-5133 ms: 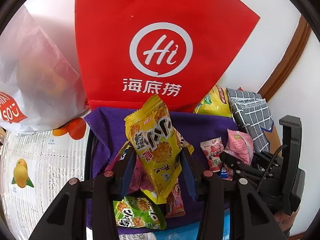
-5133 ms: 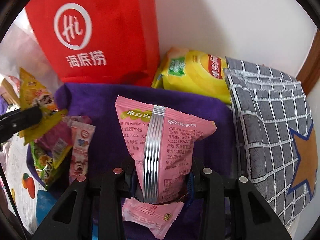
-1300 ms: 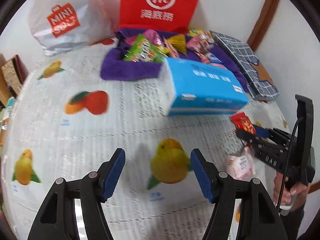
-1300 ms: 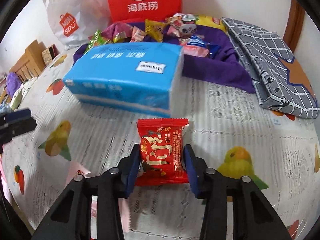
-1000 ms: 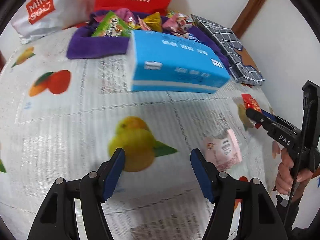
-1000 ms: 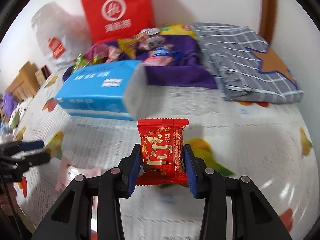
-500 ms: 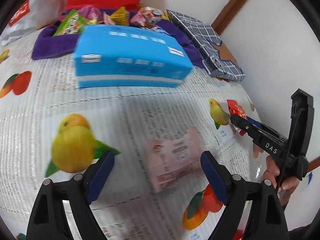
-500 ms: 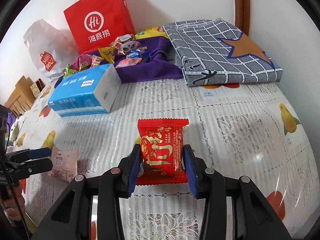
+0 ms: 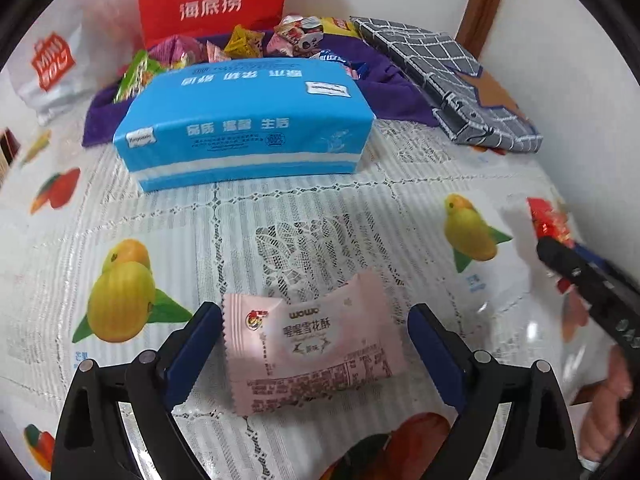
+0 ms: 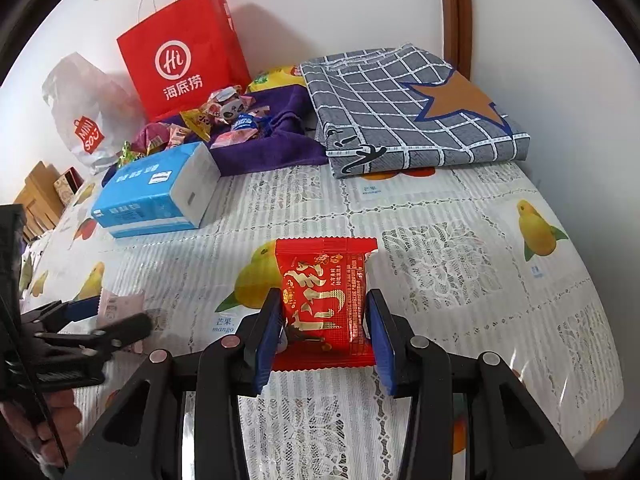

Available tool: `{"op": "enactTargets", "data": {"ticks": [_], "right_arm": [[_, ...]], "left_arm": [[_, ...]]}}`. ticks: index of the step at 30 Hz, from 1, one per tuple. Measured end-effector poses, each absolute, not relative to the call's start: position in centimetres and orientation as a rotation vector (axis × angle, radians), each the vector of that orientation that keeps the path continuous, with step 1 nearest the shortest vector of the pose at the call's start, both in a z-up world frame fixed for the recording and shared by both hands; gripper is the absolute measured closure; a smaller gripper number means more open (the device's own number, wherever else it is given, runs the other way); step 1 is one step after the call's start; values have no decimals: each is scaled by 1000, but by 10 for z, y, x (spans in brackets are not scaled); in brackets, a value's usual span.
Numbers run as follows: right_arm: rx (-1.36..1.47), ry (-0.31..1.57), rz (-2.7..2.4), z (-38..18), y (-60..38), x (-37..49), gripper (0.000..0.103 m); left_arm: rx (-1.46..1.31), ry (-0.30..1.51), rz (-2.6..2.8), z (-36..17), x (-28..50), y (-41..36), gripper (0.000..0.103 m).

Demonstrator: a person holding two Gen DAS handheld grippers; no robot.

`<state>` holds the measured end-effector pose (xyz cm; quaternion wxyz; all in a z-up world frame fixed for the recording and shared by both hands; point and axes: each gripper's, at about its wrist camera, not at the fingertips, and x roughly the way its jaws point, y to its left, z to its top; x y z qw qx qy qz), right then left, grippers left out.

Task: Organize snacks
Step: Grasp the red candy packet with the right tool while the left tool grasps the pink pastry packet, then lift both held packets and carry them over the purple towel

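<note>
A pink snack packet (image 9: 312, 344) lies flat on the fruit-print tablecloth (image 9: 240, 220), between the spread fingers of my open left gripper (image 9: 316, 324), which touch nothing. It shows small in the right wrist view (image 10: 118, 306) by the left gripper's fingertips (image 10: 84, 306). My right gripper (image 10: 324, 316) is shut on a red snack packet (image 10: 326, 300), held above the table; it also shows at the right edge of the left wrist view (image 9: 550, 222). Several snacks (image 9: 240, 46) are piled on a purple cloth (image 9: 384, 92) at the back.
A blue tissue pack (image 9: 240, 132) lies in front of the purple cloth. Behind stand a red paper bag (image 10: 180, 64) and a white plastic bag (image 10: 86, 120). A folded grey checked cloth (image 10: 412, 108) lies at the back right against the wall.
My left gripper has moved forward over the pink packet, which now lies between its open fingers. My right gripper has kept its hold on the red packet and lifted a little.
</note>
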<state>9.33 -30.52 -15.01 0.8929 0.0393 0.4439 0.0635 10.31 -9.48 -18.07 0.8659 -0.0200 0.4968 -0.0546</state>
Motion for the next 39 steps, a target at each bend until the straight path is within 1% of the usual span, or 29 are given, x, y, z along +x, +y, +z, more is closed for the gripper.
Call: {"op": "enactTargets", "data": {"ticks": [1,2,3,4,5,8,15,21,23,32,39], "right_arm": [[82,922,134,-150,-304,93,61],[82,925,140,-151,-302,92,61],[83,927,147,-151,-300,92,61],[83,929,152,-152,-298,92,61],[82,933,161,-154,-293,92,61],[61,941,184,-158,-279,92,61],[20,953,266,-167,-234,98,61],[-13,957,289,-175,-201,113,61],[-22,958,285,-178,-194,118,61],[-105,909,239,-186,-174,121,60],[-88,910,246,-185,-176,122,60]], "left_arm": [[-21,1024,-100,-181,103,-96,20],[1,1009,-94,-182,102,-97,25],[10,1001,-102,-181,102,-96,27],[13,993,-114,-180,101,-93,37],[15,985,-121,-178,101,-89,42],[-4,979,-145,-175,99,-73,47],[-17,968,-45,-172,99,-18,48],[-36,947,3,-176,100,13,47],[-34,938,11,-178,100,16,44],[-15,907,31,-182,99,16,39],[-22,906,27,-182,100,18,38]]}}
